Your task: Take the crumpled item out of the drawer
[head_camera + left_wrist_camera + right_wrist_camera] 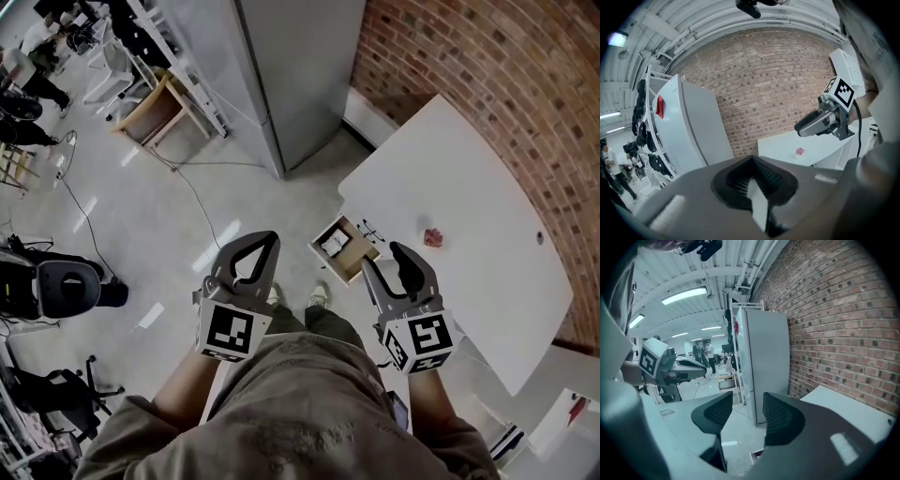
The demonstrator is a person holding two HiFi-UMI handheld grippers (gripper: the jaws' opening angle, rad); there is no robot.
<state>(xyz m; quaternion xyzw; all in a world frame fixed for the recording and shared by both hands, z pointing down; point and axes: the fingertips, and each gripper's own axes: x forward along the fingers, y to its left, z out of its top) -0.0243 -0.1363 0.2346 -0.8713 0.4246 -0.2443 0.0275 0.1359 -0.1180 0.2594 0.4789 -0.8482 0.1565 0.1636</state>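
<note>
The crumpled item [432, 237], small and pinkish-red, lies on the white top of the bench [487, 300], outside the drawer [360, 260] and to its right. The drawer stands pulled out from the bench's left edge, over the floor. It shows a pale wooden bottom with a white thing bearing dark marks at its far-left end; what that is cannot be made out. Nothing crumpled shows inside it.

The right hand-held gripper [380, 255] hangs in the air with its jaws apart and nothing between them. Its tips point toward the near end of the drawer. The crumpled item lies farther off and a little to the right of those tips, well apart from them.

The left hand-held gripper [270, 238] is held to the left over the floor, with its jaws brought together at the tips and nothing in them. From its view the crumpled item shows far off on the bench, below the right hand-held gripper.

A tall grey cabinet [300, 75] stands beyond the drawer, beside a brick wall [487, 84].
</note>
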